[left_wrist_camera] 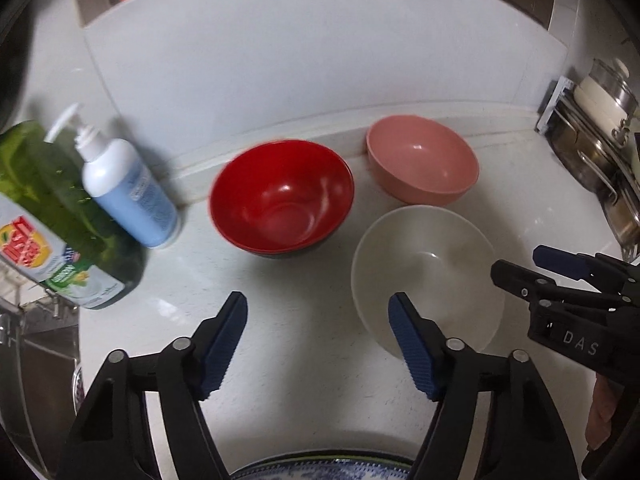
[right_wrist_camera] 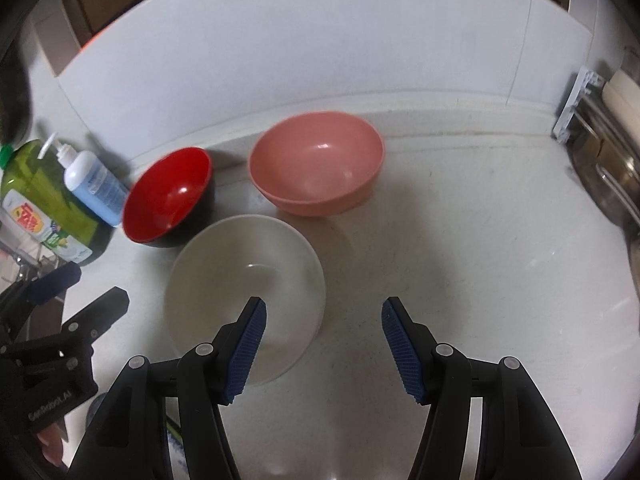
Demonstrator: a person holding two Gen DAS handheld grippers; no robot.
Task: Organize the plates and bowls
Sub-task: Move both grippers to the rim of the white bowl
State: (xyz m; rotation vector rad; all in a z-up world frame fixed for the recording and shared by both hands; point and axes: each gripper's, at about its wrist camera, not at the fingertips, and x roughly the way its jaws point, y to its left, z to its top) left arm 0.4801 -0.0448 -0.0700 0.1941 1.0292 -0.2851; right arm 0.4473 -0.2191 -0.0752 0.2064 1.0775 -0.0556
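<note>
Three bowls stand on the white counter near the wall: a red bowl [left_wrist_camera: 282, 196] [right_wrist_camera: 168, 200], a pink bowl [left_wrist_camera: 422, 160] [right_wrist_camera: 316, 168] and, nearest me, a white bowl [left_wrist_camera: 424, 272] [right_wrist_camera: 244, 288]. My left gripper [left_wrist_camera: 319, 298] [right_wrist_camera: 100, 282] is open over bare counter, its right finger in front of the white bowl's left rim. My right gripper [right_wrist_camera: 324, 302] [left_wrist_camera: 518, 262] is open too. Its left finger hangs over the white bowl's inside, the right finger over the counter, so the bowl's right rim lies between them untouched. A blue-patterned plate [left_wrist_camera: 320, 472] peeks in below.
A green dish-soap bottle [left_wrist_camera: 60, 220] and a white-and-blue pump bottle [left_wrist_camera: 124, 192] stand left of the red bowl. A sink edge [left_wrist_camera: 40, 360] lies at the far left. Steel pots on a rack [left_wrist_camera: 600, 140] crowd the right end of the counter.
</note>
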